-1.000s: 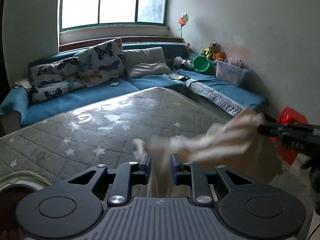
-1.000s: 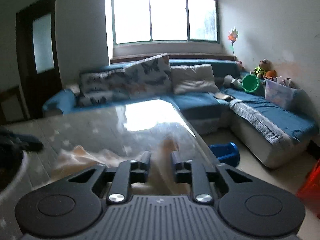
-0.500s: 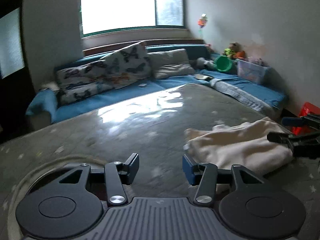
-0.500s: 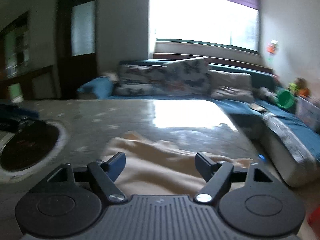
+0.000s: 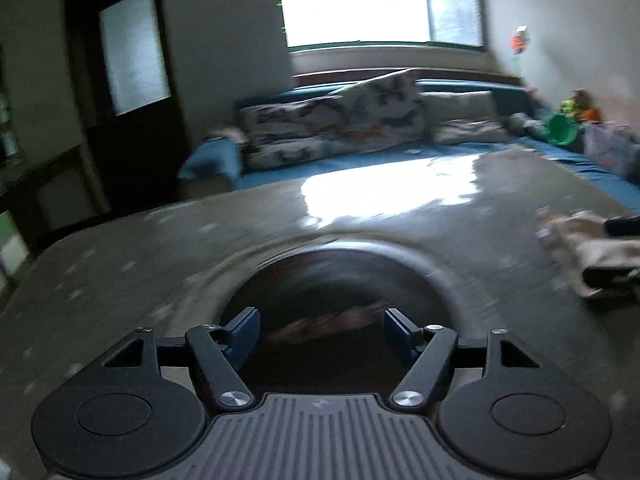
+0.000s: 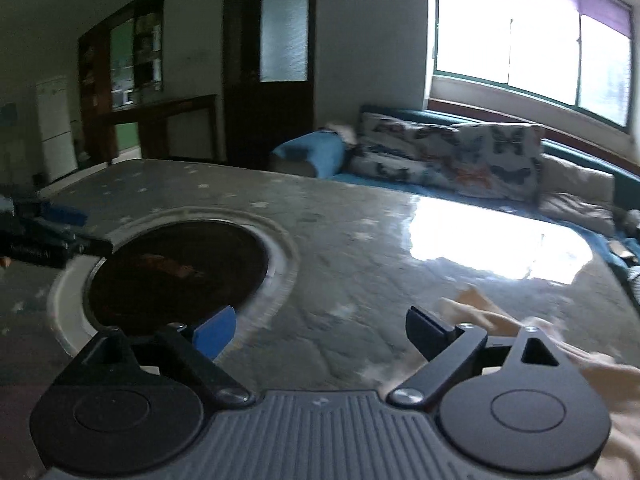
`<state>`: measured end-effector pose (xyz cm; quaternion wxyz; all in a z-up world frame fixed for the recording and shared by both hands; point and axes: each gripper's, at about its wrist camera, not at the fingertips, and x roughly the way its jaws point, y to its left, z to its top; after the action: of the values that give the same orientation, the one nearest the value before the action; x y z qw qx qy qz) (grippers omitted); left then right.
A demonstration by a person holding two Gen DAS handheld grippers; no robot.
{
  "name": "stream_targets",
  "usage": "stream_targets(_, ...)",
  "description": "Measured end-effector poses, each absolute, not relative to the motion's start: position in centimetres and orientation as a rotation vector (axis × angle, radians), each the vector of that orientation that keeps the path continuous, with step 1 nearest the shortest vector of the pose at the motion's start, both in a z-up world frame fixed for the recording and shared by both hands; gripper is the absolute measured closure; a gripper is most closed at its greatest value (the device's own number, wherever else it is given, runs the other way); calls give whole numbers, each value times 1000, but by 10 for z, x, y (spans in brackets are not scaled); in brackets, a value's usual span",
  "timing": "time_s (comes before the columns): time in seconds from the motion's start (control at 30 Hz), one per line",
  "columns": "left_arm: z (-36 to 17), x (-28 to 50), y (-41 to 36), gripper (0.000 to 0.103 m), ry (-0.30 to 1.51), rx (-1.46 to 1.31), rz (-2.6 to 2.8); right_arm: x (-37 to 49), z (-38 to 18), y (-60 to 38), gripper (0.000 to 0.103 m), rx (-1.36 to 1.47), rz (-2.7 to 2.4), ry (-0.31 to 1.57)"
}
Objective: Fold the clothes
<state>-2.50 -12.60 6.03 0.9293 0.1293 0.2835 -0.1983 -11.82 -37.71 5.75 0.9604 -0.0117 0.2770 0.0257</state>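
Left wrist: left gripper point(image 5: 321, 334) (spread, empty) over table point(image 5: 120, 248) recess point(image 5: 332, 280).

Left hand-held gripper point(image 5: 321, 334): jaws spread wide, nothing between the blue-padded fingers point(image 5: 244, 330), held level and pointing forward. Right hand-held gripper point(image 6: 320, 332): jaws spread wider still, empty, body rolled slightly so its left finger sits lower than its right. Each one shows at the edge of the other's view: the right at far right, the left at far left, well apart.
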Motion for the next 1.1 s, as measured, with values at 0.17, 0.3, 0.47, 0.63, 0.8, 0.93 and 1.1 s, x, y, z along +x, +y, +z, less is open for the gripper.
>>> stream_targets(0.17,43,-16,-81,26,610,218,-250,-86,59,-359,3,-15,99,561)
stream_targets(0.3,29,-9,-52,25,655,175,-163,-65,44,-349,2,-38,107,601)
stream_targets(0.47,19,-6,-33,20,665,155,-119,-49,21,-338,0,-41,115,642)
stream_targets(0.63,15,-4,-27,15,656,134,-102,-37,6,-331,0,-39,111,673)
stream_targets(0.8,10,0,-24,6,653,124,-82,-28,-4,-329,0,-41,103,695)
stream_targets(0.93,10,2,-20,0,670,96,-71,-23,-7,-327,0,-45,98,712)
stream_targets(1.1,8,3,-16,0,680,74,-72,-23,-10,-323,0,-74,88,719)
